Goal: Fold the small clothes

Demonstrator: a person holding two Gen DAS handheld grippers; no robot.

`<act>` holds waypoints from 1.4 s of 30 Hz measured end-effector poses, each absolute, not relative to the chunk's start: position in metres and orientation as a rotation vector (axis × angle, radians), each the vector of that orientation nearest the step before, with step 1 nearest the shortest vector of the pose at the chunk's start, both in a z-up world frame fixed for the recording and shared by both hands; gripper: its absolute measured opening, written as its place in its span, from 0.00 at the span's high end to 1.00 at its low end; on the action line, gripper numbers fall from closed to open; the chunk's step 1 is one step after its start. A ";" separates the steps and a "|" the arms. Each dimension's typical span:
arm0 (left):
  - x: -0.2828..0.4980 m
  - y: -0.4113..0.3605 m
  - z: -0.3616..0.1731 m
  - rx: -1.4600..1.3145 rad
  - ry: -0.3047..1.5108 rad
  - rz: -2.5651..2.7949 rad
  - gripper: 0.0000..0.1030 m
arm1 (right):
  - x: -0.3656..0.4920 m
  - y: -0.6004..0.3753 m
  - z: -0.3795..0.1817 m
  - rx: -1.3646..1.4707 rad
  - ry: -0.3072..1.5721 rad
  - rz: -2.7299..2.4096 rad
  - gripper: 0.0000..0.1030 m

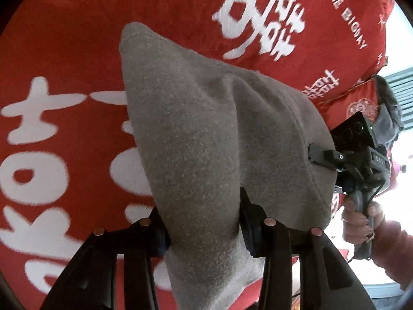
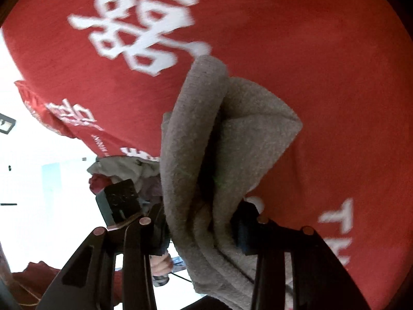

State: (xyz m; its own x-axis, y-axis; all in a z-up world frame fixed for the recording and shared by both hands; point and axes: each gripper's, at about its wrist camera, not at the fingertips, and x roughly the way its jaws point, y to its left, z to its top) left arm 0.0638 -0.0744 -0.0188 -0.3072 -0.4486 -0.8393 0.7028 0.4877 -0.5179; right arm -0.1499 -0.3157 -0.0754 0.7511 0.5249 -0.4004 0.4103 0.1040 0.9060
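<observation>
A small grey knit garment [image 1: 196,118] hangs lifted above the red bedspread [image 1: 64,51], stretched between both grippers. My left gripper [image 1: 204,224] is shut on a bunched part of its near edge, the cloth pinched between both pads. The right gripper [image 1: 313,155] is seen in the left wrist view clamped on the garment's right edge, with a hand [image 1: 361,219] on its handle. In the right wrist view the grey garment [image 2: 232,139] droops in folds from my right gripper [image 2: 201,224], which is shut on it. The garment's lower part is hidden behind the fingers.
The red bedspread [image 2: 309,51] carries large white characters. Red pillows [image 1: 284,25] lie at the far side. A heap of other clothes [image 2: 124,165] sits beyond the bed's edge, behind the left gripper's body [image 2: 118,199]. A pale floor [image 2: 38,155] lies off to the left.
</observation>
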 end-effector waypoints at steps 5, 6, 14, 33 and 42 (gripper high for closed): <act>0.068 -0.023 0.010 0.237 1.500 -1.135 0.57 | -0.148 -0.270 -0.051 1.550 0.810 0.134 0.59; 0.066 -0.017 0.013 0.245 1.500 -1.126 0.57 | -0.146 -0.260 -0.050 1.553 0.815 0.144 0.59; 0.071 0.040 -0.017 0.286 1.512 -0.993 0.56 | -0.112 -0.183 -0.082 1.547 0.875 0.205 0.58; 0.086 0.079 -0.025 0.510 1.304 -0.686 0.13 | -0.115 -0.158 -0.040 1.079 1.105 -0.201 0.58; 0.078 0.080 -0.012 0.549 1.301 -0.628 0.00 | -0.110 -0.119 -0.048 1.147 1.190 -0.163 0.87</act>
